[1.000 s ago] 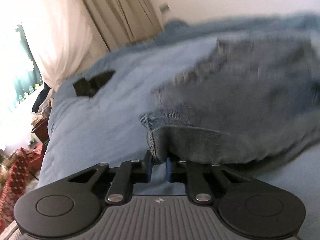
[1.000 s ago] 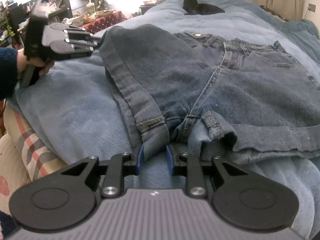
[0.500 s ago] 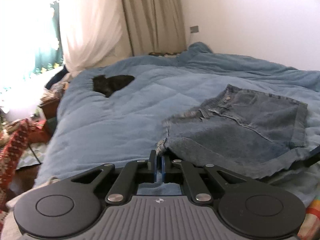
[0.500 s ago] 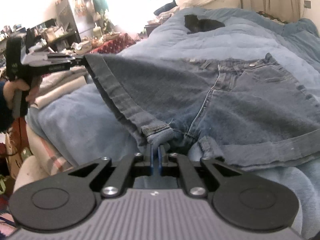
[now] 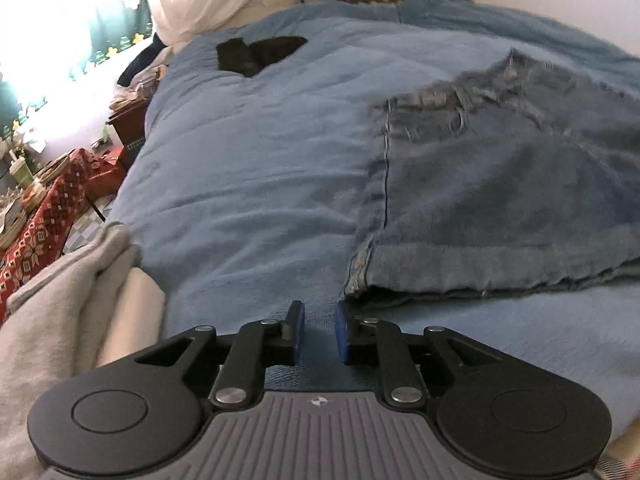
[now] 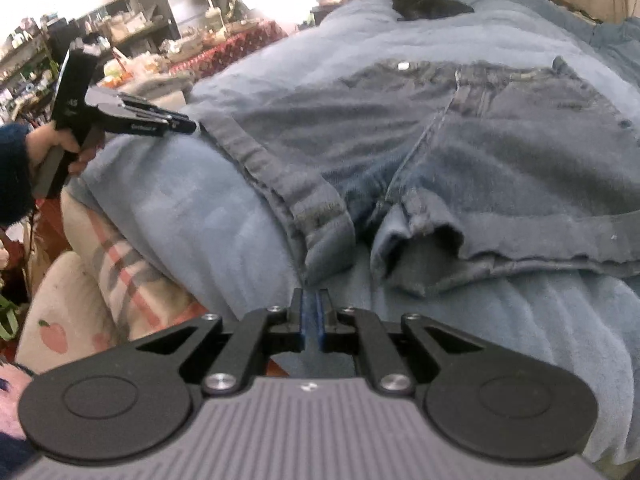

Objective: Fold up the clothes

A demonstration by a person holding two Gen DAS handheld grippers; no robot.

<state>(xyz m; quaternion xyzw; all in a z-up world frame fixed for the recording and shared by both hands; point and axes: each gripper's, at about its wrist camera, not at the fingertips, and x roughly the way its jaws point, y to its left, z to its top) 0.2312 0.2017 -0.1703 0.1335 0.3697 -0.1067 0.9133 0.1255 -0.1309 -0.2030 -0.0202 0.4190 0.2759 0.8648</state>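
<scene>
Looking at the denim shorts (image 6: 460, 152) spread mid-frame on the blue duvet (image 5: 248, 152), I'd call them heavy, stiff-ish denim, best pinched at a cuffed hem corner. My left gripper (image 5: 319, 332) has just been opening, nothing between its pads; the right gripper (image 6: 312, 316) is barely parted and empty. Only a black cat (image 6: 424, 4) upper frame and grey cloth (image 5: 60, 300) lower left, neither blocking.

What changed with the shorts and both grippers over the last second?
Both grippers let go. The left gripper released the hem corner and its jaws have just been opening, nothing between them. The right gripper dropped the inner leg hem; its jaws opened slightly, empty. The denim shorts now lie flat. The blue blanket and black item stayed put.
</scene>
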